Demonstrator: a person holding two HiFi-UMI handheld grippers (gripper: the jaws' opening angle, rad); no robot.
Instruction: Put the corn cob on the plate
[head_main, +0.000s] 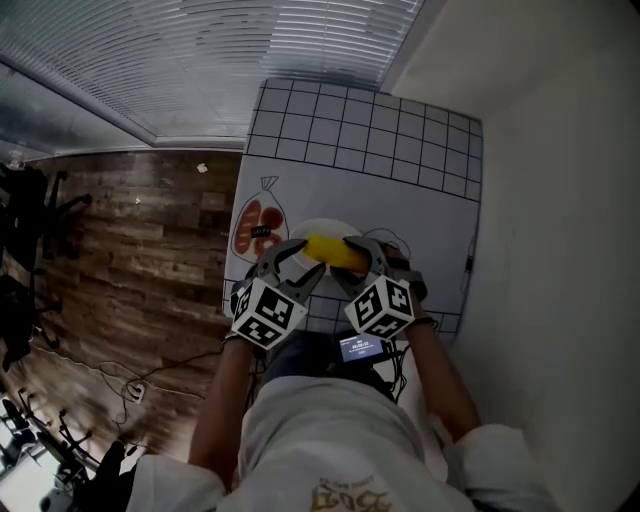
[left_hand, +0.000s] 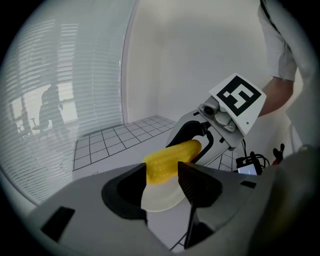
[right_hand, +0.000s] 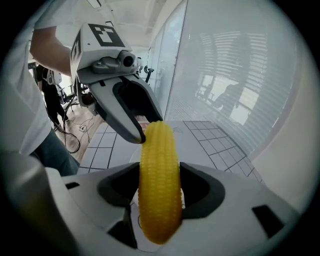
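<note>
The yellow corn cob (head_main: 335, 252) hangs just above the white plate (head_main: 322, 227) near the table's front edge. My right gripper (head_main: 356, 264) is shut on the cob's right half; in the right gripper view the cob (right_hand: 160, 185) stands clamped between both jaws. My left gripper (head_main: 299, 262) is open at the cob's free left end. In the left gripper view that end (left_hand: 167, 161) shows in the gap between the jaws, above the plate (left_hand: 161, 198), and I cannot tell if it touches them. The right gripper (left_hand: 199, 142) holds the far end there.
The white table mat (head_main: 360, 130) has a black grid along its far part. A clear bag with red pieces (head_main: 257, 228) lies left of the plate. Wooden floor (head_main: 150, 240) drops off to the left, a white wall (head_main: 560, 200) stands right. A small lit screen (head_main: 360, 347) sits at my waist.
</note>
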